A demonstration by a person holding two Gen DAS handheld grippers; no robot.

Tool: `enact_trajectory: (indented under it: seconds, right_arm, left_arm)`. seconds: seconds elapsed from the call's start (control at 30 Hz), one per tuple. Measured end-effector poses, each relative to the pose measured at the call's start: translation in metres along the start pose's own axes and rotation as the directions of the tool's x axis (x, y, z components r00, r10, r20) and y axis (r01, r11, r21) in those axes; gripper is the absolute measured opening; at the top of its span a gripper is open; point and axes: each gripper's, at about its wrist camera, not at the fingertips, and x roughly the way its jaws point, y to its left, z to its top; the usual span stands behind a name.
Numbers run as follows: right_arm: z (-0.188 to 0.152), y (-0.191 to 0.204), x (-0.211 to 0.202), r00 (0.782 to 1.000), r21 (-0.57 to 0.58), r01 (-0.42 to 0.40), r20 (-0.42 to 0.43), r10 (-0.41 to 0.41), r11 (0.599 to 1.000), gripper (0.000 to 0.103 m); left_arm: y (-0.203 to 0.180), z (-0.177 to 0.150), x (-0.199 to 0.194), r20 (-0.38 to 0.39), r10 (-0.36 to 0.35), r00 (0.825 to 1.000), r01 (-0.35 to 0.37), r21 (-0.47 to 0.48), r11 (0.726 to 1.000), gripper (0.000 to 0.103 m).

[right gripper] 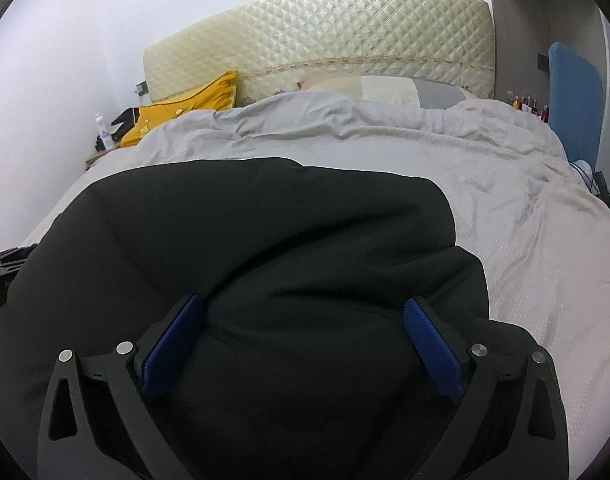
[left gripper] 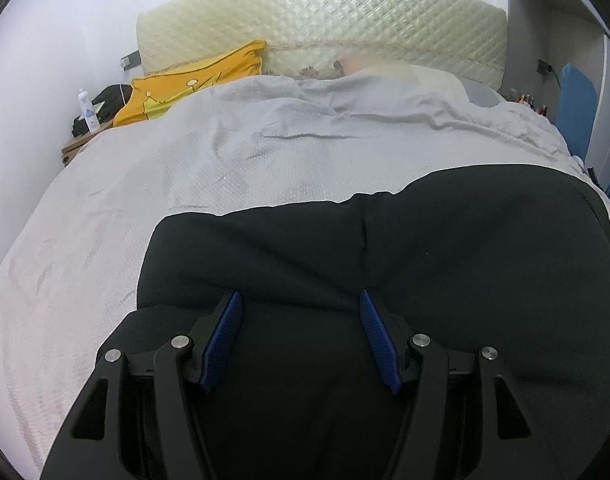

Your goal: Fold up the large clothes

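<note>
A large black garment [left gripper: 385, 248] lies spread on the grey bedcover [left gripper: 185, 168], near the foot of the bed. It also fills the lower half of the right wrist view [right gripper: 265, 232]. My left gripper [left gripper: 301, 300] is open, its blue pads just above the garment's near part. My right gripper [right gripper: 305, 304] is open wide over the garment, with a fold of black cloth bulging between the pads. Neither is closed on the cloth. The left gripper's edge shows at the far left of the right wrist view [right gripper: 1, 264].
A quilted cream headboard [left gripper: 325, 20] stands at the back. A yellow pillow [left gripper: 185, 80] lies at the back left, a bottle [left gripper: 87, 108] on a side table beside it. A blue chair [right gripper: 573, 96] stands at the right. Grey bedcover [right gripper: 525, 220] lies right of the garment.
</note>
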Motion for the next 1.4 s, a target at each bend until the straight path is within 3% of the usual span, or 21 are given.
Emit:
enact_trajectory:
  seconds: [0.3, 0.4, 0.5, 0.6, 0.8, 1.07, 1.3, 1.4]
  right_arm:
    - [0.000, 0.005, -0.009, 0.999, 0.016, 0.047, 0.021, -0.048, 0.999, 0.100]
    - [0.006, 0.015, -0.025, 0.995, 0.005, 0.048, 0.091, -0.048, 0.999, 0.100]
    - [0.016, 0.032, -0.034, 0.991, -0.002, 0.007, 0.137, -0.007, 1.000, 0.100]
    - [0.019, 0.051, -0.028, 0.993, -0.050, 0.002, 0.120, 0.004, 0.999, 0.100]
    - [0.015, 0.047, -0.004, 0.998, -0.032, -0.005, 0.066, 0.007, 0.999, 0.102]
    - [0.007, 0.050, 0.005, 0.998, -0.038, 0.008, 0.059, -0.005, 0.999, 0.102]
    - [0.018, 0.053, -0.031, 0.998, -0.031, 0.008, 0.055, -0.007, 0.999, 0.102]
    - [0.033, 0.057, -0.068, 0.995, -0.035, 0.012, 0.100, -0.009, 0.999, 0.102]
  left_arm:
    - [0.000, -0.001, -0.019, 0.043, 0.039, 0.998, -0.037, -0.027, 0.999, 0.062]
    - [-0.003, 0.004, -0.036, 0.075, -0.032, 0.997, 0.037, -0.064, 0.997, 0.062]
    - [-0.024, 0.005, -0.051, 0.118, -0.079, 0.990, 0.080, -0.010, 0.997, 0.062]
    - [-0.044, 0.003, -0.046, 0.113, -0.044, 0.993, 0.037, 0.060, 0.998, 0.062]
    - [-0.048, 0.002, -0.024, 0.069, -0.032, 0.997, 0.029, 0.048, 0.998, 0.062]
    - [-0.057, 0.002, -0.015, 0.036, 0.004, 0.999, -0.007, 0.086, 0.996, 0.062]
    - [-0.043, 0.011, -0.049, 0.009, -0.037, 0.999, 0.036, 0.031, 0.999, 0.062]
    - [-0.034, 0.026, -0.089, 0.046, -0.067, 0.997, 0.067, -0.007, 0.998, 0.062]
